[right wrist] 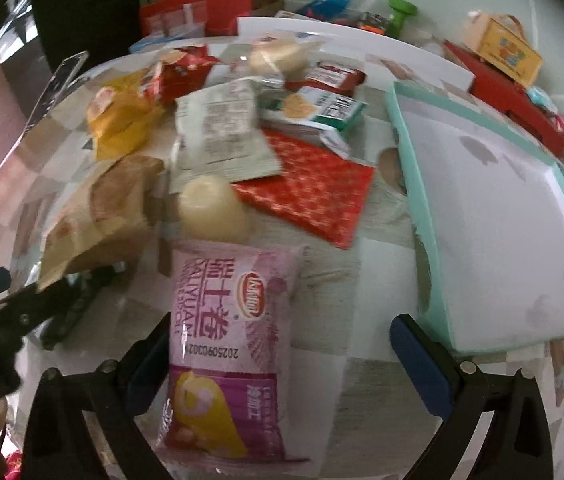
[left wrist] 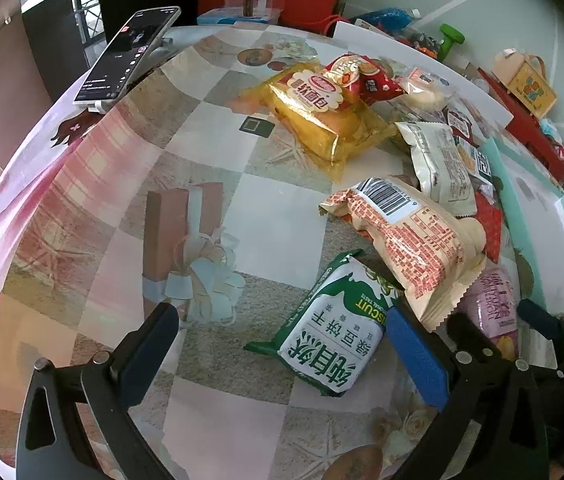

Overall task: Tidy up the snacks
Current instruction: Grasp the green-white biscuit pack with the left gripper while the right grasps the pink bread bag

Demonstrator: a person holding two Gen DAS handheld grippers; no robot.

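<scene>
The right gripper (right wrist: 282,364) is spread wide around the pink packet (right wrist: 233,344) lying near on the table (right wrist: 362,280), apparently not yet gripping it. The left gripper (left wrist: 282,350) is spread wide and empty beside the green biscuit packet (left wrist: 330,332). Next: close on the pink packet and carry it right to the teal tray (right wrist: 406,152).

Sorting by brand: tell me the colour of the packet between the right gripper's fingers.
Pink and purple packet, clearest in the right wrist view.

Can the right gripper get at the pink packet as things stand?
Probably yes. The right gripper is open with the pink packet lying flat on the table between its fingers, nothing on top; the left gripper sits off to the side.
</scene>
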